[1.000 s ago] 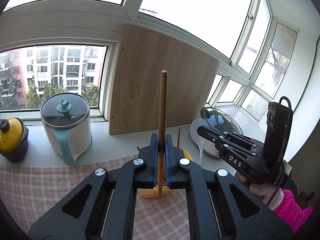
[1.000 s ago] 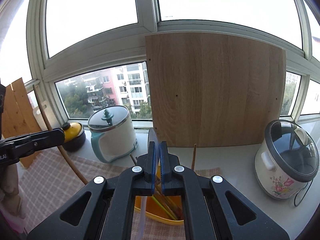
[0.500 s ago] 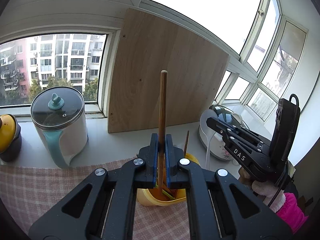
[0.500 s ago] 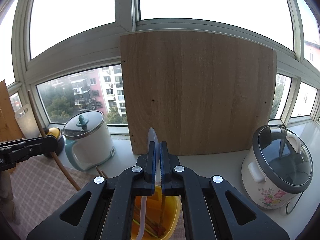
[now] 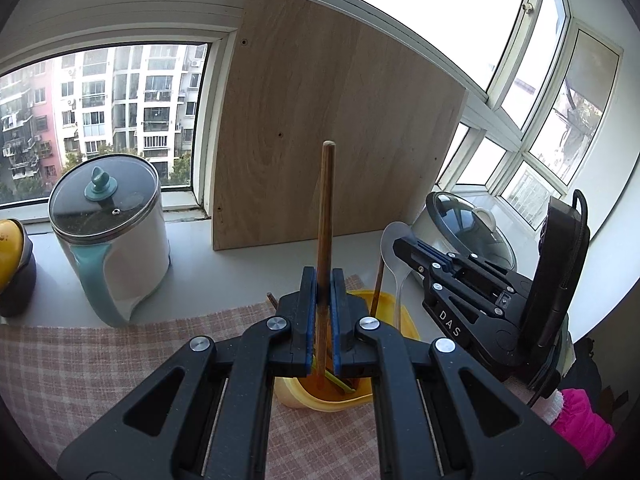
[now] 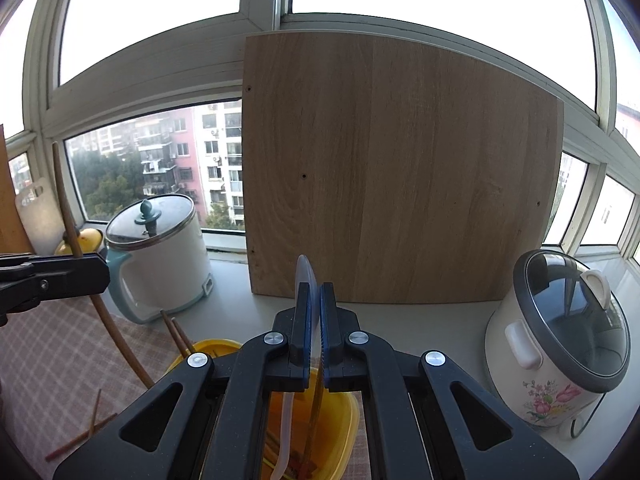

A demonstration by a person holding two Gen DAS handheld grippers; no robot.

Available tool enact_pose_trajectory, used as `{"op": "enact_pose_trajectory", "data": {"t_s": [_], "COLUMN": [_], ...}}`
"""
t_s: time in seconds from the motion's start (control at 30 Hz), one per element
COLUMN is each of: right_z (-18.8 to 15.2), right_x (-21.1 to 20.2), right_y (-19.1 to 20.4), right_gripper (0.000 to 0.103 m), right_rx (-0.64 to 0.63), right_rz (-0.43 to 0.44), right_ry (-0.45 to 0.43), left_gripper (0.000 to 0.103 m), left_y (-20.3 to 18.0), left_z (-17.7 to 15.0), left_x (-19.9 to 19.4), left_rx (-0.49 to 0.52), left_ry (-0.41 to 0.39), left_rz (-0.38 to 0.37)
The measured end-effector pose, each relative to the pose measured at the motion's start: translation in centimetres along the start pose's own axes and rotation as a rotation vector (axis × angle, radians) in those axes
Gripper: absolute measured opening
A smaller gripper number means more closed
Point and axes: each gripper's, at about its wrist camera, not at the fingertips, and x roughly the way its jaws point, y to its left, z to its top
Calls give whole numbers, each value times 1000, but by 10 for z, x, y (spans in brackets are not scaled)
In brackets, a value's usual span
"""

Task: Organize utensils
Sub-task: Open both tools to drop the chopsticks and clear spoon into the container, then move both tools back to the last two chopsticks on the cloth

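My left gripper [image 5: 323, 280] is shut on a brown wooden stick [image 5: 326, 208], held upright with its lower end inside the yellow utensil holder [image 5: 320, 398]. My right gripper [image 6: 315, 296] is shut on a translucent white spoon [image 6: 306, 270]; its handle hangs down into the same yellow holder [image 6: 348, 412]. In the left wrist view the right gripper [image 5: 404, 246] holds the spoon [image 5: 394, 236] over the holder's right rim. In the right wrist view the left gripper [image 6: 96, 272] grips the stick [image 6: 66, 204] at the left. Several chopsticks stand in the holder.
A white pot with a teal handle and glass lid [image 5: 108, 232] stands left on the sill, a yellow pot [image 5: 10, 248] beside it. A wooden board [image 6: 400, 168] leans on the window. A rice cooker [image 6: 560, 336] stands right. Loose chopsticks [image 6: 86, 432] lie on the checked cloth.
Both grippers have moved forward and down over the yellow holder. The stick's end and the spoon's handle now reach deeper into it.
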Motion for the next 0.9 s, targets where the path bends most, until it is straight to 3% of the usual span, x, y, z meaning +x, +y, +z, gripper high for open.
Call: {"op": "enact_pose_trajectory", "data": {"t_s": [0.1, 0.17, 0.23, 0.27, 0.33, 0.9], "right_z": [-5, -8, -11, -12, -13, -25], "right_x": [2, 5, 2, -1, -5, -30], "right_y": [-3, -4, -5, -6, -10, -10], "right_gripper": [2, 13, 58, 63, 64, 69], "right_rx": [17, 21, 19, 22, 33, 111], "right_rz": [22, 28, 17, 6, -1, 3], "right_ry": [38, 68, 63, 47, 46, 72], "left_gripper": [4, 4, 7, 17, 25, 25], "left_y": [0, -1, -2, -2, -1, 23], "left_z": [-3, -4, -6, -7, -9, -28], "left_x": [6, 8, 9, 9, 8, -22], "left_rx": [-3, 6, 15, 16, 15, 27], "left_ry": [26, 40, 47, 49, 43, 53], "left_rz": [-17, -12, 0, 1, 5, 44]}}
